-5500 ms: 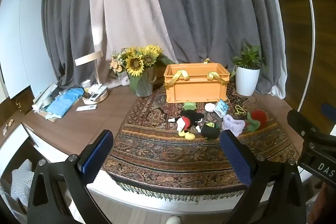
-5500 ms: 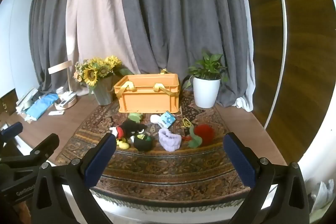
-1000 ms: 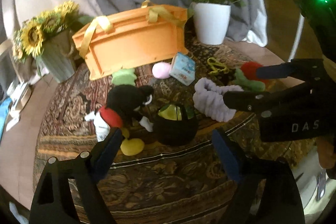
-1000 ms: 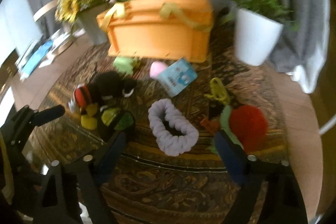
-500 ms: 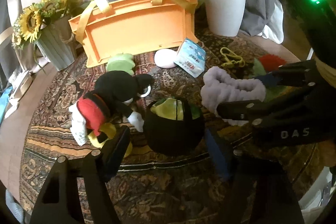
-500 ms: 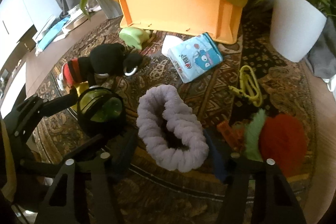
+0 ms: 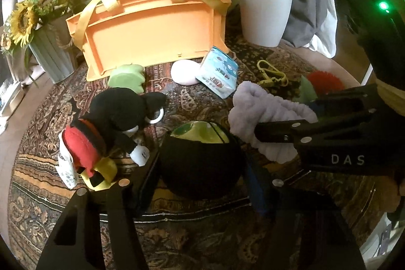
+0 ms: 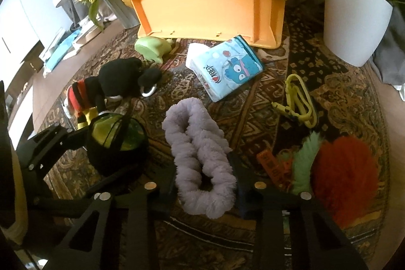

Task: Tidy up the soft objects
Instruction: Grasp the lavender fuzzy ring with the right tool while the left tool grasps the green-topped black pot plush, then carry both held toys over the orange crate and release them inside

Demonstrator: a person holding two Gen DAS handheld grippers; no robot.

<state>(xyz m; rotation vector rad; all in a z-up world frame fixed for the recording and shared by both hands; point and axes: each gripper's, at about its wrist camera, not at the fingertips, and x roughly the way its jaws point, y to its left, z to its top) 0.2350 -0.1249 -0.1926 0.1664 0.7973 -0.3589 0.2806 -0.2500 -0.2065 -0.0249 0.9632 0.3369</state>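
the left gripper (image 7: 200, 179) is closing around a black and green ball (image 7: 200, 158) at frame centre; the right gripper (image 8: 205, 184) is squeezing a lilac fluffy ring (image 8: 200, 156). nothing is showing inside the orange crate (image 7: 152, 24) at upper centre; every soft toy is lying on the rug (image 7: 202, 239).

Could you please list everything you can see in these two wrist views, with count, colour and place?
plastic crate: one, orange with yellow straps, back of rug.
patterned rug: one, brown, under the items.
plush mouse toy: one, black and red, left.
round black-and-green pouch: one, between left tool's fingers.
fluffy lilac headband: one, squeezed by right tool.
tissue pack: one, light blue, before crate.
green soft toy: one, by crate.
pale pink oval pad: one, beside tissues.
yellow clips: right.
red-and-green fuzzy toy: one, far right.
white plant pot: one.
sunflower vase: one.
left tool: closing.
right tool: shut.
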